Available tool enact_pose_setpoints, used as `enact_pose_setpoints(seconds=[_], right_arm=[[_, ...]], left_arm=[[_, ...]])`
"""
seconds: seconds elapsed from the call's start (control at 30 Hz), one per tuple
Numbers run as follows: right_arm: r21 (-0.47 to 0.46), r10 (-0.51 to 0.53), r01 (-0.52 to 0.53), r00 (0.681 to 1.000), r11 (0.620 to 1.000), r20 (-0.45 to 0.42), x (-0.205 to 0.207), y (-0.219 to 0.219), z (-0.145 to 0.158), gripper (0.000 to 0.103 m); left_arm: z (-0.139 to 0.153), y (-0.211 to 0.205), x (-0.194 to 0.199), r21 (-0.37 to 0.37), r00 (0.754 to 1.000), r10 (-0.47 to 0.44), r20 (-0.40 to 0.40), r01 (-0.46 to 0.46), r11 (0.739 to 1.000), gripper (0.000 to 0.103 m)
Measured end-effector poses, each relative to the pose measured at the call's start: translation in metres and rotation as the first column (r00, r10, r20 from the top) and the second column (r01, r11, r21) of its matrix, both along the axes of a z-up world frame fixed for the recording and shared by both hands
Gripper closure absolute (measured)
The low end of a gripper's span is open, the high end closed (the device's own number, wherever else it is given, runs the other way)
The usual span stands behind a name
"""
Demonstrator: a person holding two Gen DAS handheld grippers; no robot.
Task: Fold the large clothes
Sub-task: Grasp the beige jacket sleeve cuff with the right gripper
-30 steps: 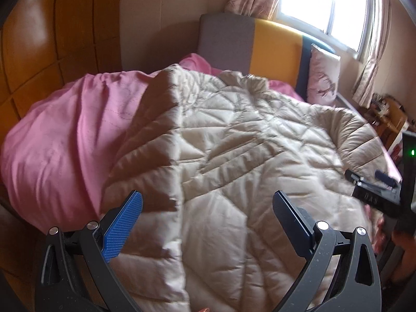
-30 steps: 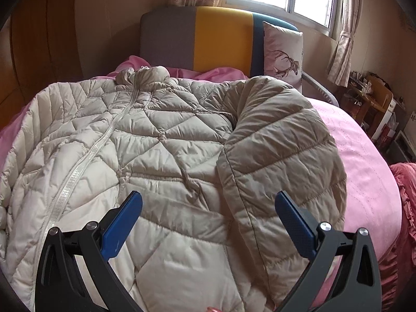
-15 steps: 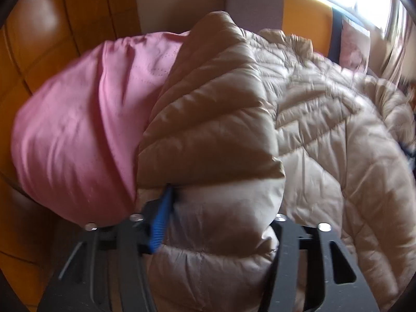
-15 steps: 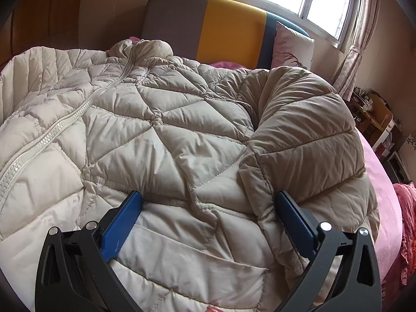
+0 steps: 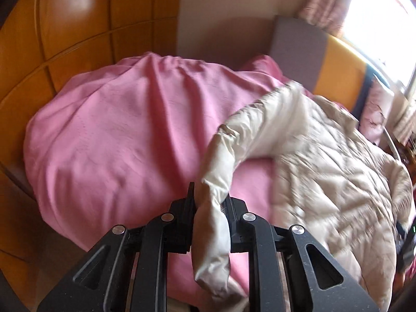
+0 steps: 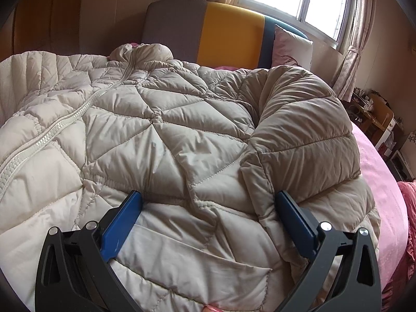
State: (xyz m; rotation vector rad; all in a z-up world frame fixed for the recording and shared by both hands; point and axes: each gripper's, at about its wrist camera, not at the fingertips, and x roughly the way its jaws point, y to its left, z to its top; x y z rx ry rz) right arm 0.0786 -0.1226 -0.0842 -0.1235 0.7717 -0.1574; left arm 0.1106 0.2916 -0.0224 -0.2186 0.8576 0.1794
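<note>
My left gripper [image 5: 209, 208] has its jaws clamped on the coat [image 5: 325, 171] sleeve [image 5: 228, 156], lifted above the pink bedspread [image 5: 117, 140]; the view is motion-blurred.

No readable text, label or number anywhere.

left tool [image 5: 209, 208] clamped tight, right tool [image 6: 209, 219] spread wide, low

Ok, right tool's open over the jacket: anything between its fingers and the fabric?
Nothing visible. The right tool hangs open directly over the quilted jacket, bare fabric between its blue fingers. The folded sleeve lies against the right-hand finger.
</note>
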Motion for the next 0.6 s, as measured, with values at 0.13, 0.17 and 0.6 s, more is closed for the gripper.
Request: enact_pose_setpoints(seconds=[0.13,0.17,0.6], right_arm=[[0.0,0.001,-0.001,1.0,1.0,0.006,-0.001,-0.001,-0.001,0.002],[-0.001,0.002,-0.002,1.0,1.0,0.007,-0.001,-0.001,-0.001,0.002],[-0.003,0.001,-0.001,1.0,1.0,0.007,-0.001,0.0,-0.001,0.002]], left_arm=[[-0.012,0.051,0.033,-0.014,0.997,0.051,-0.054,-0.051,0.999,0.086],[-0.015,0.06,0.041,-0.02,0.996,0.055,-0.064,-0.056,0.998,0.086],[-0.016,0.15,0.055,0.059,0.923,0.378,-0.067,-0.375,0.925,0.008]])
